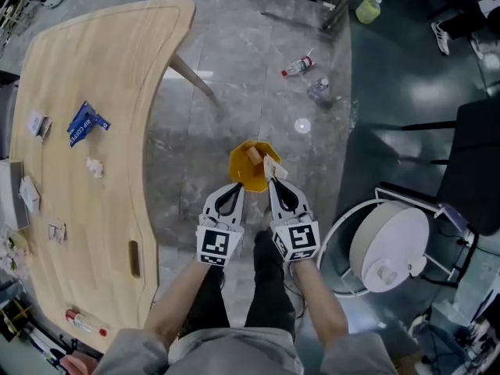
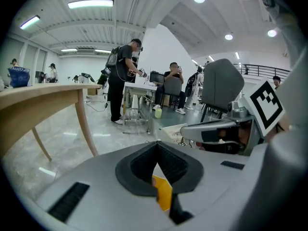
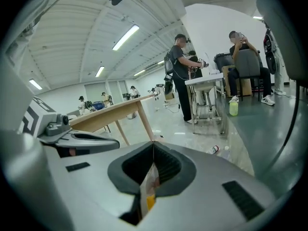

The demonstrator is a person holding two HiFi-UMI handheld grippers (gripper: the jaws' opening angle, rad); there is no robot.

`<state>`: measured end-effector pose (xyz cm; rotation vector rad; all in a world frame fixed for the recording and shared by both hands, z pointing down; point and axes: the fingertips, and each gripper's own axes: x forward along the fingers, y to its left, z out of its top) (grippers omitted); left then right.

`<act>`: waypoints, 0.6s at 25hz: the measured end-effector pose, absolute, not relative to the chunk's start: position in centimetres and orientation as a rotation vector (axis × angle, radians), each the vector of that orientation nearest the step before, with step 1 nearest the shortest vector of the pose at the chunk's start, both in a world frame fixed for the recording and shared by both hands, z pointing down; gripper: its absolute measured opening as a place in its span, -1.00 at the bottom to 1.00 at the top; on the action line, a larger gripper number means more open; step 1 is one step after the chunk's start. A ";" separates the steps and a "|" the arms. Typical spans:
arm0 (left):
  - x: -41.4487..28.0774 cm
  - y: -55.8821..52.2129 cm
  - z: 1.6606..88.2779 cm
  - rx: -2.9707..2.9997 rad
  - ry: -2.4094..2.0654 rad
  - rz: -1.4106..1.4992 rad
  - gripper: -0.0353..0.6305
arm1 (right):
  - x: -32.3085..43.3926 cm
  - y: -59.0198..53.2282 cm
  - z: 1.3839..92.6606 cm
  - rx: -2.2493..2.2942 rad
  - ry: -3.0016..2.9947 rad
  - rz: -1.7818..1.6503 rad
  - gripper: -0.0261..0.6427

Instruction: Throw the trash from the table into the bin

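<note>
A yellow bin [image 1: 237,174] stands on the floor right of the wooden table [image 1: 117,61], with a brown scrap [image 1: 253,155] inside. Both grippers hang side by side just over its near rim. My left gripper [image 1: 232,188] is shut with nothing in it; in the left gripper view [image 2: 156,144] only the bin's yellow [image 2: 163,192] shows below the jaws. My right gripper [image 1: 274,180] is shut on a thin pale wrapper [image 1: 272,166], seen edge-on between the jaws [image 3: 148,184] in the right gripper view. On the table lie a blue wrapper [image 1: 84,122] and a crumpled white paper [image 1: 94,166].
More small packets [image 1: 37,123] [image 1: 56,230] and a bottle [image 1: 86,323] lie on the table. Bottles [image 1: 298,66] [image 1: 319,90] lie on the floor beyond the bin. A white round machine in a frame [image 1: 387,248] stands close on the right. People stand farther off.
</note>
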<state>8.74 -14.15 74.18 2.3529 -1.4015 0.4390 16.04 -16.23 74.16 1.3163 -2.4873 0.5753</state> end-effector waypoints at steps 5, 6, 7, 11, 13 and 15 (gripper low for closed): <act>8.5 -14.0 76.2 2.332 -1.413 0.458 -0.88 | 16.2 -16.1 76.1 1.283 -2.491 0.592 -0.90; 8.4 -14.0 76.6 2.329 -1.417 0.460 -0.88 | 16.1 -16.1 76.5 1.280 -2.493 0.598 -0.90; 8.4 -13.9 77.0 2.327 -1.421 0.462 -0.88 | 16.0 -16.1 77.0 1.276 -2.494 0.603 -0.90; 8.5 -14.0 78.9 2.324 -1.428 0.480 -0.88 | 15.6 -16.1 79.9 1.254 -2.492 0.634 -0.90; 8.5 -13.9 80.0 2.319 -1.431 0.487 -0.88 | 15.5 -16.1 81.9 1.243 -2.481 0.661 -0.90; 8.5 -13.7 81.2 2.310 -1.435 0.489 -0.88 | 15.3 -16.0 84.1 1.233 -2.466 0.687 -0.90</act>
